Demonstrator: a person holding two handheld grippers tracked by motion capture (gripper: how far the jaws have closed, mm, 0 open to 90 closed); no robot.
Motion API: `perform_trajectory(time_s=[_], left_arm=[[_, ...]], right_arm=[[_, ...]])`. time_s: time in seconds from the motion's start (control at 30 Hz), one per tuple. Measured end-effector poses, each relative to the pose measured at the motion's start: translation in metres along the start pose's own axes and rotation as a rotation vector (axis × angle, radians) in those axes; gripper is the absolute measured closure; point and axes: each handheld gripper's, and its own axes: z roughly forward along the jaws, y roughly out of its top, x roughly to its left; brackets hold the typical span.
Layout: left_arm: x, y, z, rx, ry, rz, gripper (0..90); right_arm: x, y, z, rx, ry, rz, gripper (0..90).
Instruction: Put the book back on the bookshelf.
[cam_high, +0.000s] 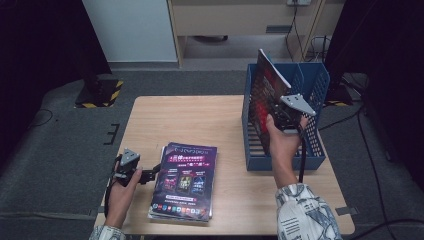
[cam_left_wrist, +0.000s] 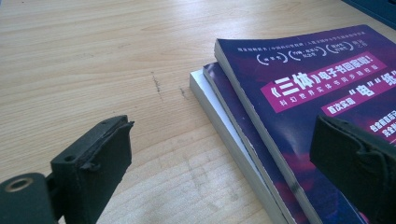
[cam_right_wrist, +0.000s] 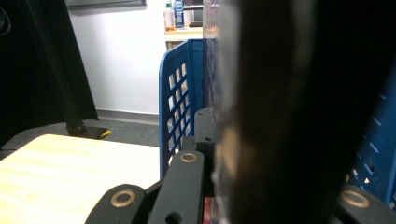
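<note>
High view: right of centre, the right gripper (cam_high: 285, 117) is clamped on a book (cam_high: 265, 92) that stands upright, tilted a little, in the left part of the blue rack (cam_high: 312, 150). The rack sits on the right part of the table (cam_high: 200, 120). At lower left, the left gripper (cam_high: 152, 175) lies low by the left edge of a stack of books (cam_high: 184, 182) that rests flat in the lower middle of the frame; its jaws stand apart and hold nothing

Left gripper view: the two black jaws rise at lower left and lower right, wide apart. Between them shows bare table (cam_left_wrist: 93, 70) and the near corner of the stack (cam_left_wrist: 299, 121), three purple-covered books one on another, filling the right half

Right gripper view: the held book (cam_right_wrist: 280, 112) is a dark, blurred slab down the middle and right, pinched between the jaws at the bottom. A blue rack wall (cam_right_wrist: 175, 107) stands just left of it, with the table (cam_right_wrist: 70, 168) at lower left
</note>
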Motion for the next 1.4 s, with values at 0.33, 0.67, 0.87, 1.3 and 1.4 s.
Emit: perform_trajectory(time_s=[0.33,0.67,0.87,1.3,1.4], left_arm=[[-0.001,0.0,0.0,0.0,-0.004,0.002,5.0],[-0.001,0.0,0.0,0.0,-0.005,0.002,5.0],[-0.002,0.0,0.0,-0.007,-0.006,0.005,5.0],[-0.002,0.0,0.0,-0.005,-0.008,0.008,5.0],[-0.002,0.0,0.0,-0.006,-0.008,0.006,5.1]], right_arm=[[0.004,-0.014,0.007,-0.017,-0.021,-0.022,87.1],[0.006,-0.032,0.012,-0.016,-0.048,-0.036,87.1],[0.008,-0.04,0.015,-0.01,-0.066,-0.052,87.1],[0.018,-0.054,0.022,0.009,-0.068,-0.068,87.1],[0.021,-0.057,0.022,0.006,-0.065,-0.069,87.0]])
